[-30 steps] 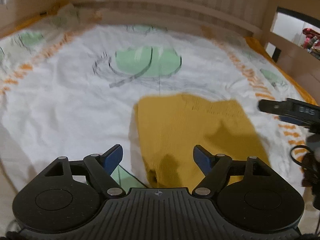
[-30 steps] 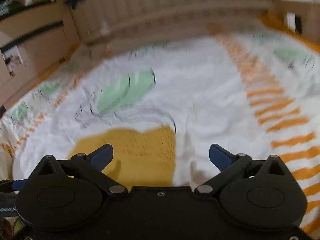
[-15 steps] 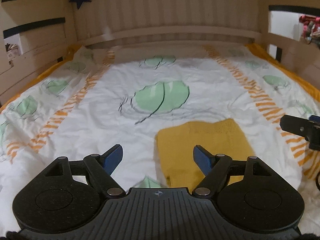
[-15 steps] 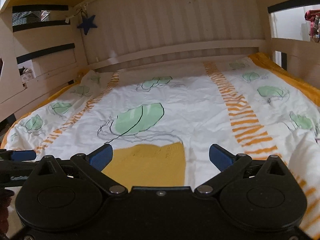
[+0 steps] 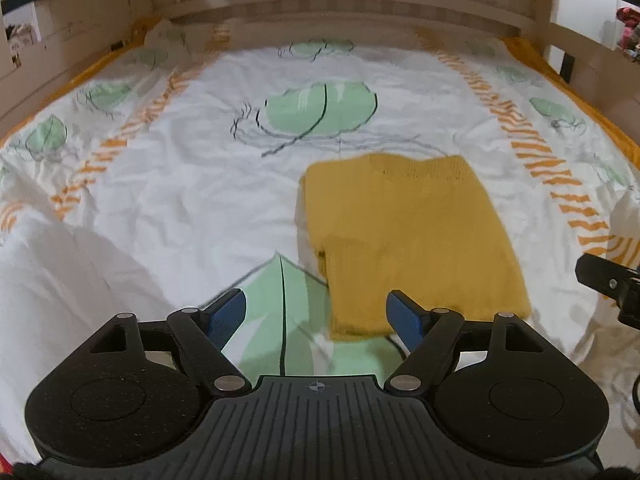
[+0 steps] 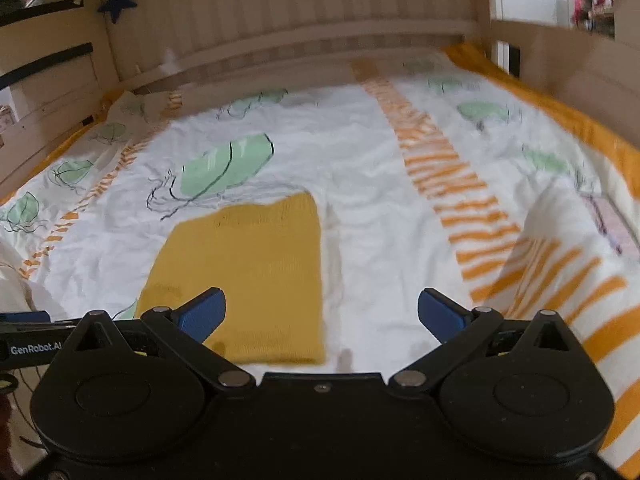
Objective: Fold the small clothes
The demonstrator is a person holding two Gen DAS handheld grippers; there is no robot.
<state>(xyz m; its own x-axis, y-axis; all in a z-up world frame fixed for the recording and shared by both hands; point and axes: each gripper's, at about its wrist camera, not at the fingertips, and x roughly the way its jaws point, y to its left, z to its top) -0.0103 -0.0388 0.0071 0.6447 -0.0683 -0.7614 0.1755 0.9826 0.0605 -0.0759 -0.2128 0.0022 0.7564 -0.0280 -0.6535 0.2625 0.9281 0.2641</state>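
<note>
While hovering over the bed sheet (image 5: 168, 184): left tongs (image 5: 318, 314) spread wide, empty, folded mustard knit garment (image 5: 408, 236) just ahead-right. Right view: right tongs (image 6: 322, 312) spread, empty, above garment (image 6: 248, 268) lying flat, ahead-left.

Bedroom: wooden bed frame (image 6: 280, 20), leaf-print duvet (image 5: 180, 184)

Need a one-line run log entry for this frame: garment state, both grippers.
garment: yellow knit folded flat on bedsheet | left gripper: open, empty | right gripper: open, empty | contact: none
</note>
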